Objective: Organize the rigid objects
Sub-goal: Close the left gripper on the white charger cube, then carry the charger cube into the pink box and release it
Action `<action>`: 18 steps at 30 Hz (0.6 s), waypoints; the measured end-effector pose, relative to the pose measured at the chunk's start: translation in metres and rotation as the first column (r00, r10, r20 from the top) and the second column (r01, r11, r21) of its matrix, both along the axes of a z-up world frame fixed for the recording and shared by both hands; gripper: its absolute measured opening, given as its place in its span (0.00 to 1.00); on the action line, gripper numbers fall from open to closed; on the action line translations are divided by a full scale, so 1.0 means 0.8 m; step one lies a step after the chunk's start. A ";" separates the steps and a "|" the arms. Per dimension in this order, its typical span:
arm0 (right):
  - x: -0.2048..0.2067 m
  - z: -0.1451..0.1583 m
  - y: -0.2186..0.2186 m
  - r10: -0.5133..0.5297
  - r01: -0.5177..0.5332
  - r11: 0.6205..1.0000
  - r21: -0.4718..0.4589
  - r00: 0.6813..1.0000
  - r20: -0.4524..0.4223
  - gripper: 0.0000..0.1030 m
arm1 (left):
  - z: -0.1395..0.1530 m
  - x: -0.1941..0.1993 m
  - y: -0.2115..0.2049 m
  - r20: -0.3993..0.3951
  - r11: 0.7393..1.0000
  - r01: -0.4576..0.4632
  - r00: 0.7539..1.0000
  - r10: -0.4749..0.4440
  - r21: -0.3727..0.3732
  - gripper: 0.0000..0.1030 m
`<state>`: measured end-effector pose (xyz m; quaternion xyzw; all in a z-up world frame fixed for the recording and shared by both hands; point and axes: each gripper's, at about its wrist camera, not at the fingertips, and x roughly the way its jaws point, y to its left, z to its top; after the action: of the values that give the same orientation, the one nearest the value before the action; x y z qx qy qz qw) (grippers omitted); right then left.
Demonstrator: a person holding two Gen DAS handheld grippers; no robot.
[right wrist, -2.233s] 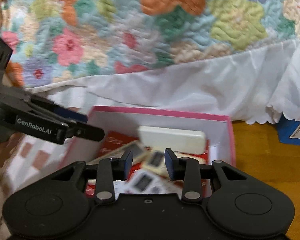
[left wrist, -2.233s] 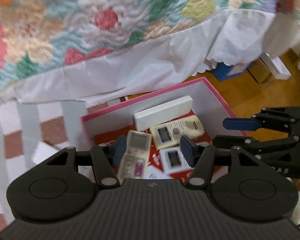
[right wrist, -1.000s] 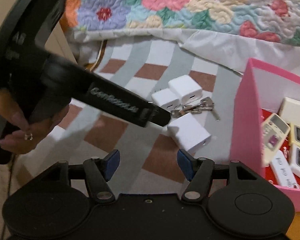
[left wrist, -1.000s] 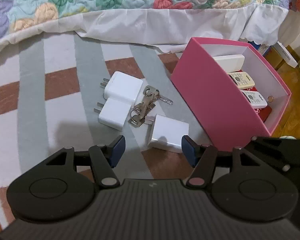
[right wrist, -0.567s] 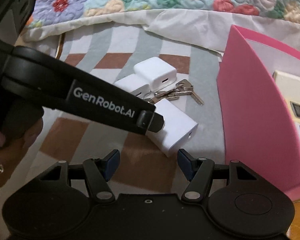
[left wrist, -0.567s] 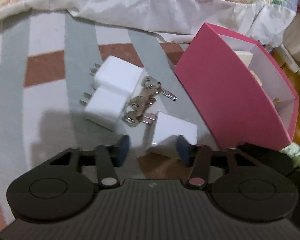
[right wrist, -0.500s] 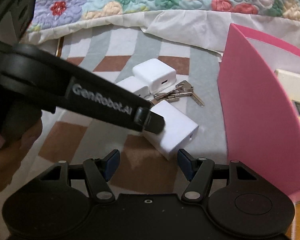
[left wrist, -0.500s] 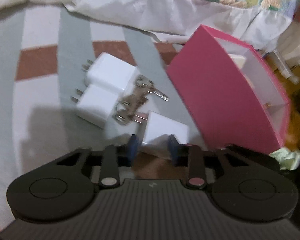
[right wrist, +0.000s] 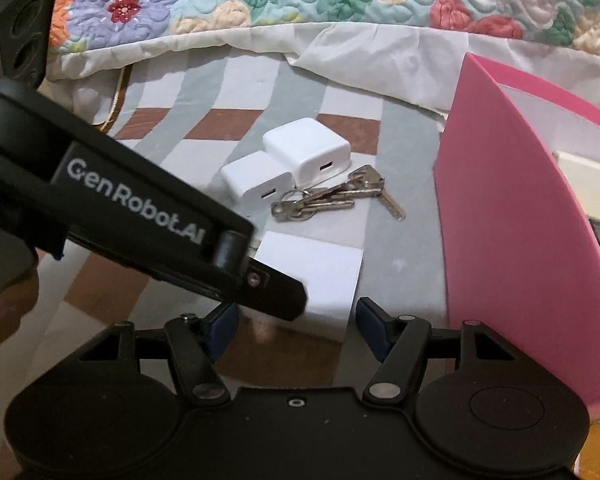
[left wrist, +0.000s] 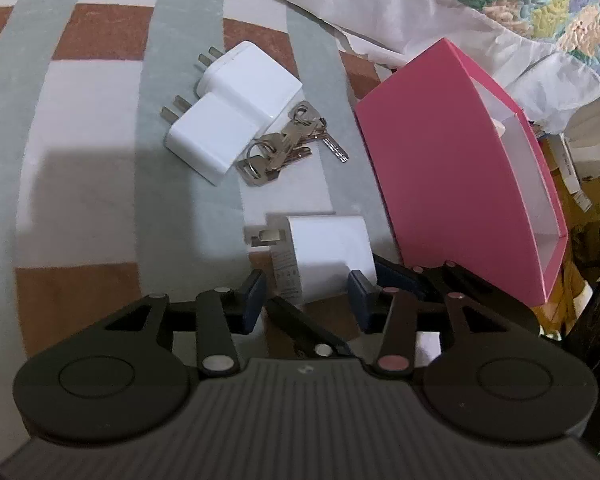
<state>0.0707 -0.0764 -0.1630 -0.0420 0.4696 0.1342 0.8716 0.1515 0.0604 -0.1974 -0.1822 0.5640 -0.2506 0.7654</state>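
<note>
We judge the tidying partly done: the pink box (left wrist: 452, 168) already holds some flat remote-like items, of which we see only a pale edge (right wrist: 588, 200) past its wall from the right wrist view, while three chargers and a bunch of keys (left wrist: 288, 144) lie out on the checked rug (left wrist: 80, 184) beside it. Our left claw (left wrist: 307, 294) has its fingers apart, one on each side of the nearest white charger (left wrist: 324, 252), which lies on the rug just beside the box with its prongs pointing away from it; the pads look close to the charger's sides, but we cannot tell if they touch, and nothing is clamped. Our right claw (right wrist: 296, 326) is also spread and empty, hovering low over the same charger (right wrist: 316, 276), with the left claw's finger crossing in front of it. The other two white chargers (left wrist: 236, 112) lie touching each other farther off, the keys right against them. What remains, as we read it, is to close on this charger and carry it into the box, then deal with the pair and the keys.
</note>
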 end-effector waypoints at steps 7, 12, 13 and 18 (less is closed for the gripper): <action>-0.002 0.002 0.001 0.010 -0.010 1.000 -0.007 1.000 -0.001 0.64 | 0.010 -0.012 -0.004 0.050 0.999 0.007 0.999 -0.009 0.038 0.40; -0.019 0.028 0.006 0.081 -0.081 0.997 -0.011 0.995 0.055 0.63 | 0.051 -0.042 -0.010 0.155 0.992 0.023 0.987 -0.042 0.122 0.38; -0.024 0.036 0.008 0.104 -0.103 0.994 -0.023 0.992 0.073 0.62 | 0.060 -0.049 -0.011 0.177 0.990 0.031 0.983 -0.056 0.140 0.38; -0.038 0.070 0.015 0.158 -0.151 0.987 -0.060 0.979 0.132 0.59 | 0.096 -0.068 -0.001 0.225 0.991 0.015 0.973 -0.045 0.131 0.38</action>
<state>0.0400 -0.0648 -0.1069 -0.1091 0.4075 0.1864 0.8873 0.0972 0.0598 -0.1208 -0.0941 0.4905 -0.2443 0.8312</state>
